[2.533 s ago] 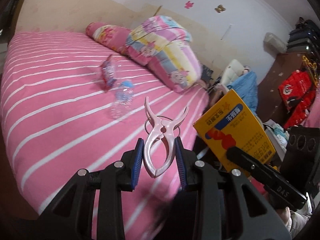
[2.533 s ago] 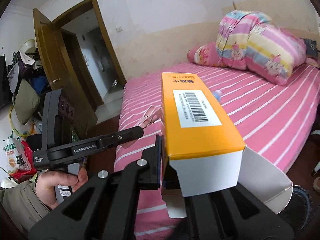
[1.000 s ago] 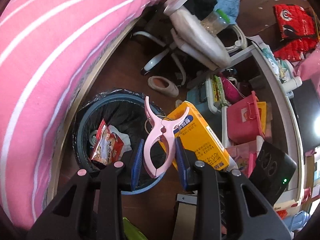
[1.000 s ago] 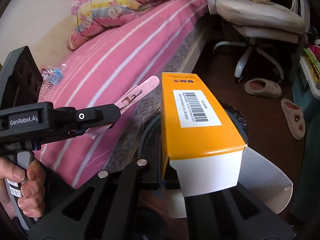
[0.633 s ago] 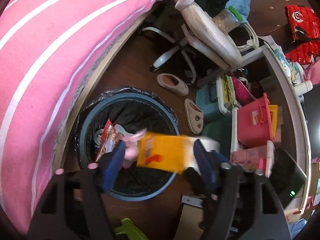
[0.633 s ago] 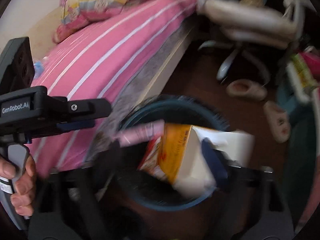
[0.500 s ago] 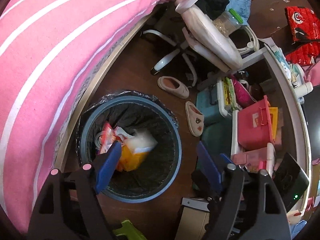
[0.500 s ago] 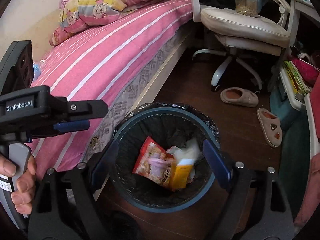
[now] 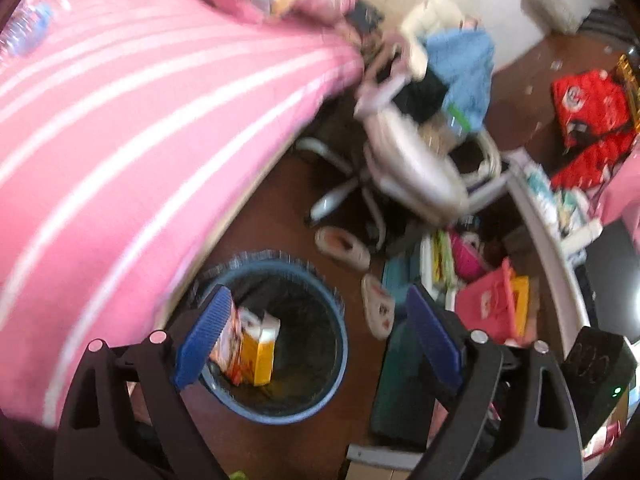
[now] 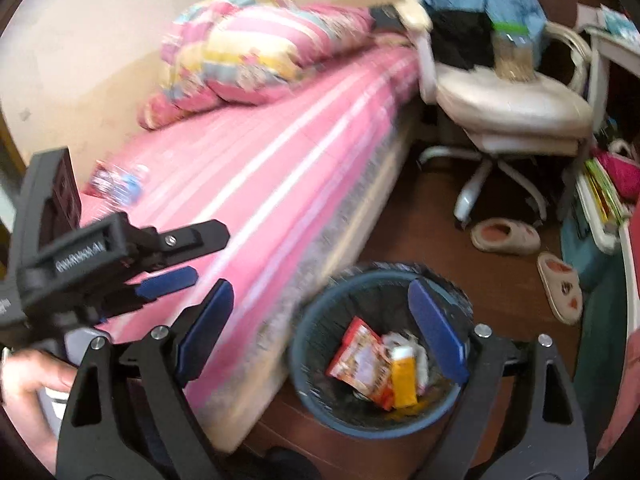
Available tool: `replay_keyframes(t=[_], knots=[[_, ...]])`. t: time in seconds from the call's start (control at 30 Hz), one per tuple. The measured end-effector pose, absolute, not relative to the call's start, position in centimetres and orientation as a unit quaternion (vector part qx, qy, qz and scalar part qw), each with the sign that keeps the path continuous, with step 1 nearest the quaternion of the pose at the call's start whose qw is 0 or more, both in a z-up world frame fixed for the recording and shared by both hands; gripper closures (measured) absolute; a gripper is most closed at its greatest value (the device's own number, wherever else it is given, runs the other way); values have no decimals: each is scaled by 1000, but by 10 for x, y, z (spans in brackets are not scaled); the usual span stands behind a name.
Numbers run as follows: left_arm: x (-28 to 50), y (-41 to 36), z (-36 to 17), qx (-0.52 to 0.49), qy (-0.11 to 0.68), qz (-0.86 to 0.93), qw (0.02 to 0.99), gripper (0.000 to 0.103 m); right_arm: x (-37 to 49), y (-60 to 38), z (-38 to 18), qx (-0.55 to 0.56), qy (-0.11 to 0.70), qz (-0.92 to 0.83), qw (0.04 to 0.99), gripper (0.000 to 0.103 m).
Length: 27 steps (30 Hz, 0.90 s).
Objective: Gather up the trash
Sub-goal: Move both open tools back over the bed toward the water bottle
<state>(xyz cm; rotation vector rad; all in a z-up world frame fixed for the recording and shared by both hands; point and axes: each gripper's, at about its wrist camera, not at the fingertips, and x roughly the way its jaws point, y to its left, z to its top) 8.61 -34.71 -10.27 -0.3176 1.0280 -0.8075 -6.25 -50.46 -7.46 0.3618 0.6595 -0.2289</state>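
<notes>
A blue trash bin point(image 9: 336, 328) with a black liner stands on the floor beside the bed; it also shows in the right wrist view point(image 10: 308, 380). In it lie the orange box point(image 9: 262, 354) point(image 10: 404, 380) and a red snack wrapper point(image 10: 360, 360). My left gripper point(image 9: 316, 340) is open and empty above the bin. My right gripper point(image 10: 320, 332) is open and empty above the bin. The left gripper point(image 10: 176, 256) shows in the right wrist view over the bed edge. A clear plastic bottle point(image 9: 26, 30) point(image 10: 124, 186) lies on the pink bed.
The pink striped bed point(image 9: 120, 120) fills the left. A white swivel chair point(image 10: 508, 108) with clothes stands beyond the bin. Two slippers point(image 10: 504, 236) point(image 10: 560, 292) lie on the brown floor. Shelves with boxes point(image 9: 496, 304) are at the right. A folded quilt point(image 10: 256, 56) lies on the bed.
Both grippers opened and dropped the pink clip and the orange box into the bin. Since then both views have tilted up and back toward the bed.
</notes>
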Motion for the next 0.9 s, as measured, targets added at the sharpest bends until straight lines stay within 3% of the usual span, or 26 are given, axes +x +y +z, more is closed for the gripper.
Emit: replay_keyframes(t=[0.27, 0.43, 0.9], knots=[[83, -258, -24, -190, 342, -327, 860, 14, -37, -454, -9, 192, 257, -51, 946, 11], [98, -188, 2, -208, 303, -269, 890, 13, -7, -417, 13, 203, 248, -11, 947, 9], [170, -80, -48, -131, 301, -148, 933, 13, 118, -317, -14, 230, 264, 86, 933, 7]])
